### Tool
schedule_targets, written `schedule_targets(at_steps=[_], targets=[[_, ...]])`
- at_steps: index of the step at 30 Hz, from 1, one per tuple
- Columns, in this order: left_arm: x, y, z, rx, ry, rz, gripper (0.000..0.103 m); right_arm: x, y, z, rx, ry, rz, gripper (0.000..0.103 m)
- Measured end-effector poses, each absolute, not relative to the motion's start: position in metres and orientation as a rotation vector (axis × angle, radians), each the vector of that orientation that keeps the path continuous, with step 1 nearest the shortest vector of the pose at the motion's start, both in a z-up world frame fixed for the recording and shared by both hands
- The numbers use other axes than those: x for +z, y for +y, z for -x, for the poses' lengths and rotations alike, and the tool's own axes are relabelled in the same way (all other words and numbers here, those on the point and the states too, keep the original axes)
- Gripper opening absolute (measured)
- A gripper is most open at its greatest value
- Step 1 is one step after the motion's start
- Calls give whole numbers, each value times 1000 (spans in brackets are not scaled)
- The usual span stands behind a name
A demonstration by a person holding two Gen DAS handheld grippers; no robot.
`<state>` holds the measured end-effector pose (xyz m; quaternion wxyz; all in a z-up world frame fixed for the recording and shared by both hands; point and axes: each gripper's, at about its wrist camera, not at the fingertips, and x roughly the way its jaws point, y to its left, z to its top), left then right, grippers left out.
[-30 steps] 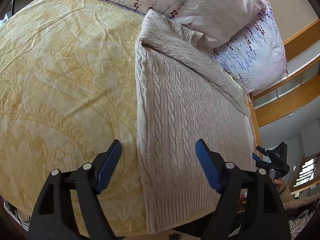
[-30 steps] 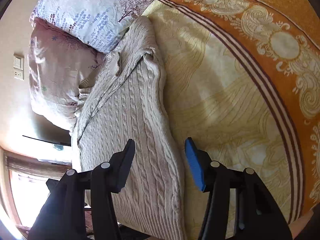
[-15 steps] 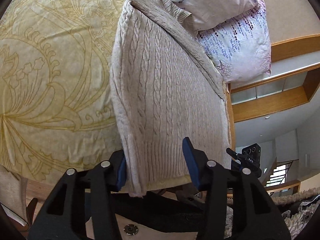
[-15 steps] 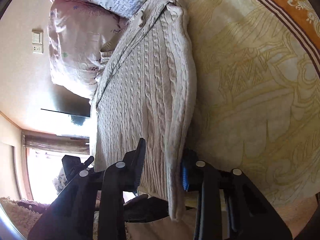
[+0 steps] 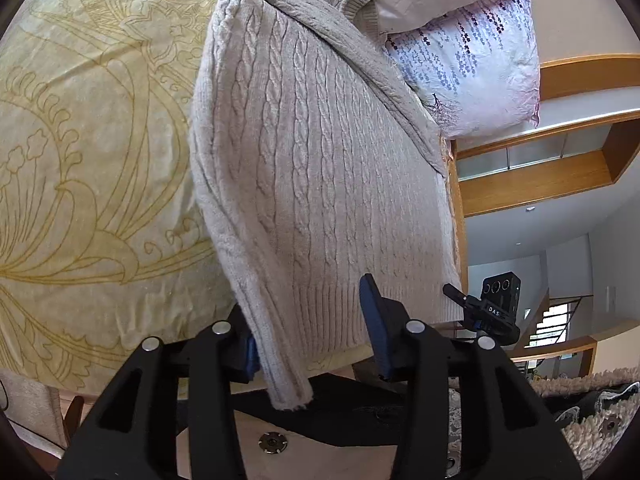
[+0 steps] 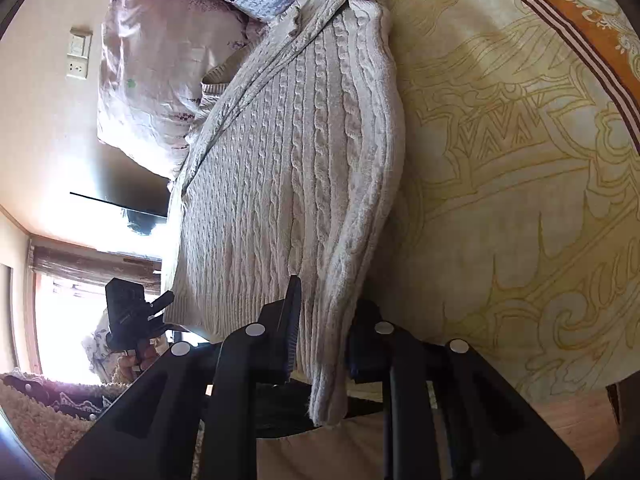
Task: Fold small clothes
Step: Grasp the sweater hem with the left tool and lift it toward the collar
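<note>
A beige cable-knit sweater [image 5: 312, 140] lies lengthwise on the yellow patterned bedspread [image 5: 80, 120], its ribbed hem hanging over the bed's near edge. My left gripper [image 5: 308, 312] is at one hem corner. The cloth runs between its blue pads, one pad under the folded side edge and the other on top of the ribbing. In the right wrist view the sweater [image 6: 288, 160] shows from the other side. My right gripper [image 6: 330, 300] has its jaws closing and pinches the thick folded edge at the other hem corner.
Two floral pillows [image 5: 460, 40] lie against the sweater's collar end. The bedspread [image 6: 500, 160] stretches wide beside the sweater, with an orange border at its far side. A shaggy rug [image 5: 580, 400] and wood floor lie below the bed edge. Wooden shelving [image 5: 540, 180] lines the wall.
Both grippers moved in from above the sweater to its hem corners and narrowed onto the cloth. The hem is now drawn off the bed's edge.
</note>
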<state>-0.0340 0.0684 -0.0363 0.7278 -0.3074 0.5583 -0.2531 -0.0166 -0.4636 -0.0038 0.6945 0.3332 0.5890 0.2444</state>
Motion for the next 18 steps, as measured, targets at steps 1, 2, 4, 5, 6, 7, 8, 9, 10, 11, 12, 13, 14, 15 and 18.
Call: schedule_targets(at_steps=[1, 2, 4, 5, 6, 7, 8, 9, 10, 11, 12, 13, 14, 15, 18], targets=[[-35, 66, 33, -557, 1231, 664, 43, -4, -464, 17, 542, 1317, -745, 10], [-35, 65, 32, -555, 1231, 656, 41, -6, -466, 17, 534, 1322, -747, 8], [-35, 64, 31, -541, 1235, 641, 30, -5, -466, 18, 530, 1310, -732, 8], [-37, 65, 30, -534, 1241, 635, 12, -2, -463, 18, 532, 1300, -706, 8], [-38, 66, 29, -531, 1241, 638, 7, 0, -462, 17, 541, 1288, -694, 8], [-39, 67, 29, -538, 1231, 653, 7, 2, -461, 17, 555, 1270, -706, 8], [-38, 69, 29, -553, 1216, 672, 7, 4, -462, 16, 570, 1245, -727, 8], [-36, 70, 29, -569, 1198, 686, 6, 8, -463, 15, 580, 1213, -749, 8], [-31, 71, 27, -584, 1175, 692, 6, 12, -464, 12, 589, 1184, -773, 8], [-27, 72, 26, -599, 1153, 695, 6, 15, -466, 9, 599, 1158, -803, 8], [-22, 72, 23, -611, 1129, 698, 6, 18, -468, 5, 605, 1129, -832, 8], [-17, 73, 19, -620, 1107, 702, 6, 21, -470, 1, 607, 1103, -853, 8], [-13, 75, 15, -626, 1085, 707, 6, 24, -471, -4, 611, 1078, -878, 8], [-9, 76, 10, -628, 1061, 717, 6, 27, -473, -9, 615, 1047, -907, 8], [3, 87, -4, -622, 976, 771, 6, 38, -476, -25, 631, 950, -982, 8]])
